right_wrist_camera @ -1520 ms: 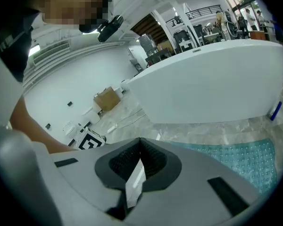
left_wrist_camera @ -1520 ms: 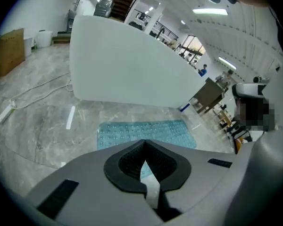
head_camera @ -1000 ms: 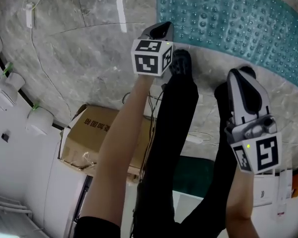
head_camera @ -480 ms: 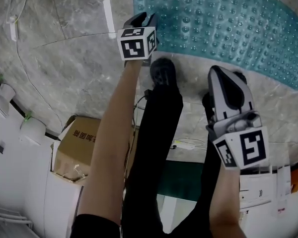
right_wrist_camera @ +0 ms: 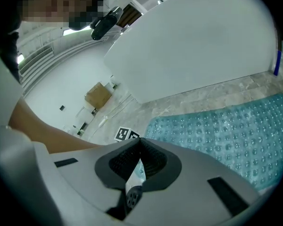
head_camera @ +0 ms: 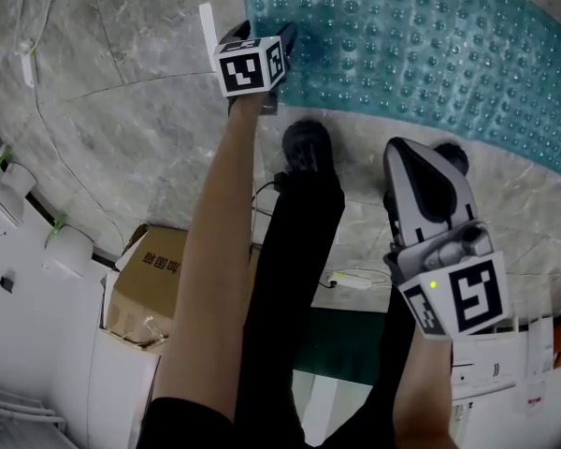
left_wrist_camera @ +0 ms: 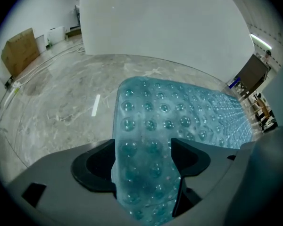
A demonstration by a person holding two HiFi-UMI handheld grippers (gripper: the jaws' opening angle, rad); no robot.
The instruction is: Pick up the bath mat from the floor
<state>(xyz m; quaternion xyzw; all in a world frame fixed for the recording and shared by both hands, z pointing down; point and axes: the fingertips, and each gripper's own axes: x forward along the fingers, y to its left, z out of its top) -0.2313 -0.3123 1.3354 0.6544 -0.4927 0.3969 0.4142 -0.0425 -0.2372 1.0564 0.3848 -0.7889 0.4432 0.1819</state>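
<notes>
The teal bath mat (head_camera: 430,36) with raised bumps lies flat on the grey marble floor at the top of the head view. My left gripper (head_camera: 282,39) reaches down to its near left end. In the left gripper view its jaws are opening wide, and the mat's end (left_wrist_camera: 179,112) runs up between the left gripper (left_wrist_camera: 144,147) fingertips without being pinched. My right gripper (head_camera: 419,157) hangs above the floor short of the mat's near edge. The right gripper view has the right gripper (right_wrist_camera: 140,149) jaws shut on nothing, with the mat (right_wrist_camera: 226,126) beyond them.
The person's dark shoes (head_camera: 306,143) and legs stand between the two grippers. A cardboard box (head_camera: 145,283) and a white cable (head_camera: 355,277) lie behind the feet. White fixtures (head_camera: 9,181) line the left side. A white strip (head_camera: 207,28) lies on the floor left of the mat.
My left gripper has travelled forward and left until it reached the mat's end. The right gripper has drifted slightly left and stays low.
</notes>
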